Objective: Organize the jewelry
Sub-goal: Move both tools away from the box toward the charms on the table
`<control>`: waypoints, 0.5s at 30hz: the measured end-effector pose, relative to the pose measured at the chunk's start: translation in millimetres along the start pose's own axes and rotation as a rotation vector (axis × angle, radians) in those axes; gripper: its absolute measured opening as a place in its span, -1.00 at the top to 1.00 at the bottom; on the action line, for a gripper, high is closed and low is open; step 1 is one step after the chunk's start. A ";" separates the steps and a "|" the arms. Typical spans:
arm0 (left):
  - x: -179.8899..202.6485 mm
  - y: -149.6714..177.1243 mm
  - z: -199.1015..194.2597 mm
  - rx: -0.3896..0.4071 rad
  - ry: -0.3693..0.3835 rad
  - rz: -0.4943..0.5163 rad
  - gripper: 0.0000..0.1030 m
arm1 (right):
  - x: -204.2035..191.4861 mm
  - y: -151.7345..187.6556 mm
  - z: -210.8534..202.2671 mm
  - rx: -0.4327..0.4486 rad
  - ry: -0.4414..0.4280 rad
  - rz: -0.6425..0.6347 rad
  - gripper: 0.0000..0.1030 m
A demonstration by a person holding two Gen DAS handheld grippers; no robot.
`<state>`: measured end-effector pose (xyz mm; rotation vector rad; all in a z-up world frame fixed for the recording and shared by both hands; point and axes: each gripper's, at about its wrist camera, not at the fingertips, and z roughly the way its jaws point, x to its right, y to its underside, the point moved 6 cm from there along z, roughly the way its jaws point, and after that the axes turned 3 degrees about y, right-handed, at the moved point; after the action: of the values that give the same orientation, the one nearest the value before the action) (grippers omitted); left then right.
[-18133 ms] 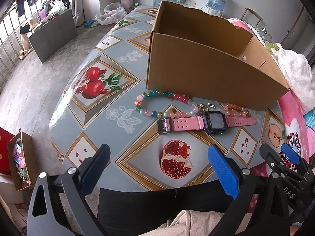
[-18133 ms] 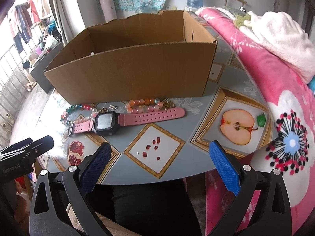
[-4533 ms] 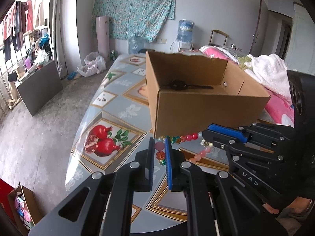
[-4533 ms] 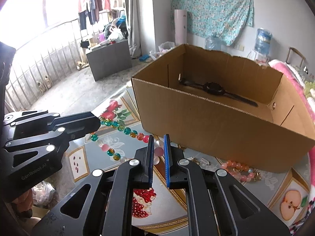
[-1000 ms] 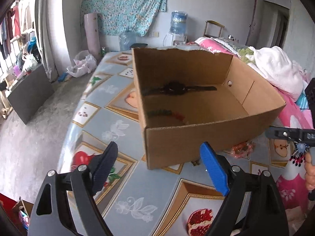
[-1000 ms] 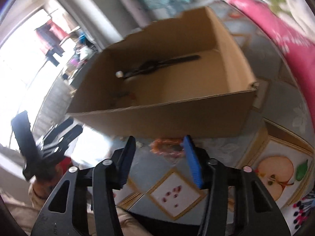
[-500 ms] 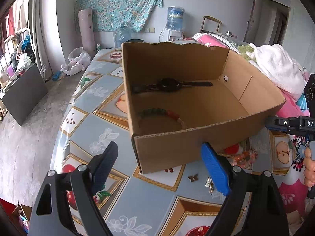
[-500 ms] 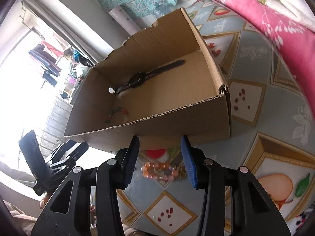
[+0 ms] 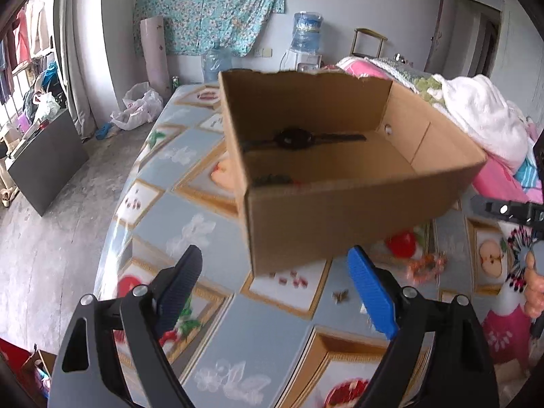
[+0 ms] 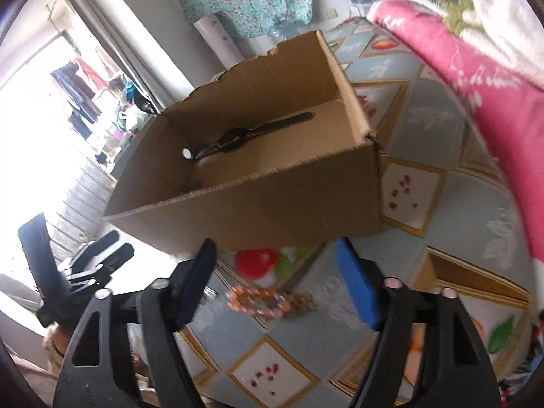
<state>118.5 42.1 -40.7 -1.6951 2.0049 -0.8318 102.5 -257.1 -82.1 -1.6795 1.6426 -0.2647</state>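
Note:
A cardboard box (image 9: 340, 210) (image 10: 272, 210) stands on the fruit-patterned tablecloth. A watch (image 9: 295, 138) (image 10: 238, 137) lies along its far inside wall, and a multicoloured bead bracelet (image 9: 272, 179) (image 10: 193, 185) peeks over the near wall. An orange-pink bead bracelet (image 10: 261, 301) (image 9: 425, 267) lies on the cloth in front of the box. My right gripper (image 10: 277, 280) hovers just above it, jaws opening wide, nothing pressed between them. My left gripper (image 9: 275, 292) is open and empty before the box's near-left corner.
Small metal charms (image 9: 340, 295) lie on the cloth near the box. A pink blanket (image 10: 476, 78) with a white towel (image 9: 482, 115) borders the table's right side. The table edge (image 9: 112, 238) drops to a concrete floor on the left.
The right gripper's jaws spread from half shut to wide and sank closer to the orange-pink bracelet. The left gripper's view shifted slightly; the box looms a little nearer.

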 end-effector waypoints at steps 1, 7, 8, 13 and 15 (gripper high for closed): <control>-2.4 8.3 0.6 -0.021 -0.003 -0.006 -0.69 | 2.1 2.5 -2.3 0.002 0.022 -0.005 -0.67; -2.8 47.3 17.2 -0.145 -0.017 -0.017 -0.71 | 24.3 40.7 -14.4 -0.030 0.204 -0.071 -0.78; -2.3 53.6 21.0 -0.163 -0.026 -0.011 -0.71 | 25.4 47.5 -11.0 -0.051 0.222 -0.082 -0.78; 3.2 66.0 32.1 -0.192 -0.056 0.012 -0.77 | 20.4 70.8 2.7 -0.099 0.308 -0.162 -0.78; 3.7 67.3 34.3 -0.196 -0.057 0.013 -0.85 | 16.7 73.9 7.2 -0.101 0.337 -0.197 -0.78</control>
<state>89.1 38.3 -110.2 -1.7868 2.1146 -0.5927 52.8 -261.5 -139.6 -1.9593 1.7540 -0.5987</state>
